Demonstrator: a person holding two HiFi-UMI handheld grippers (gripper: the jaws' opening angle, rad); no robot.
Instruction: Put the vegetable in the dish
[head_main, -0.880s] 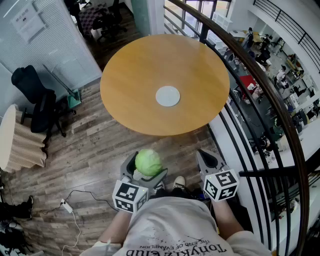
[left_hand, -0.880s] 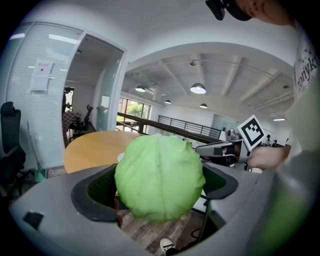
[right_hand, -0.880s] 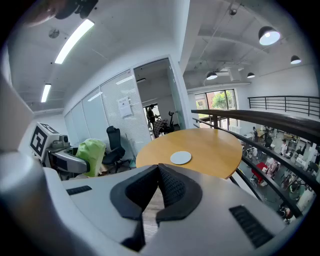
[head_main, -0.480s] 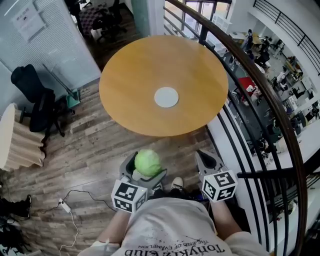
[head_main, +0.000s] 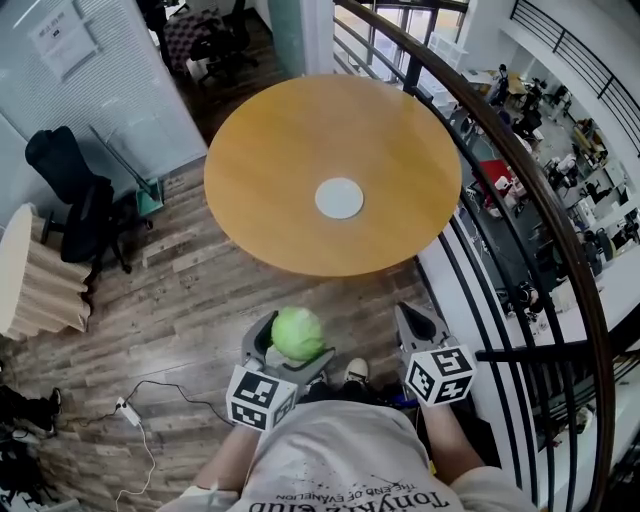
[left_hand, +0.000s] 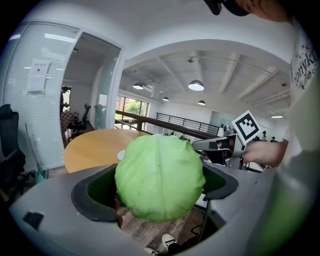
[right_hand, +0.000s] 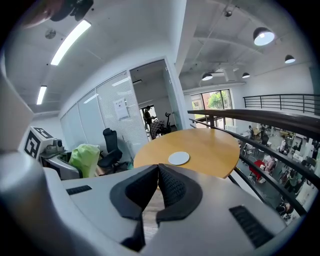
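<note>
A round pale-green cabbage (head_main: 298, 332) sits between the jaws of my left gripper (head_main: 290, 338), which is shut on it; in the left gripper view the cabbage (left_hand: 160, 177) fills the gap between the dark pads. My right gripper (head_main: 418, 322) is held beside it, shut and empty, its pads meeting at the tips (right_hand: 156, 167). A small white dish (head_main: 339, 198) lies near the middle of the round wooden table (head_main: 260, 160), well ahead of both grippers. Both grippers hang over the wooden floor, short of the table's near edge. The dish (right_hand: 179, 158) also shows in the right gripper view.
A dark curved railing (head_main: 520, 170) runs along the right side, with a lower hall beyond it. A black office chair (head_main: 75, 205) stands at the left by a glass partition. A cable and plug (head_main: 130, 408) lie on the floor at lower left.
The view has shifted slightly; the table and dish sit a little further right and lower in the frame. Both grippers keep their places, the cabbage still held.
</note>
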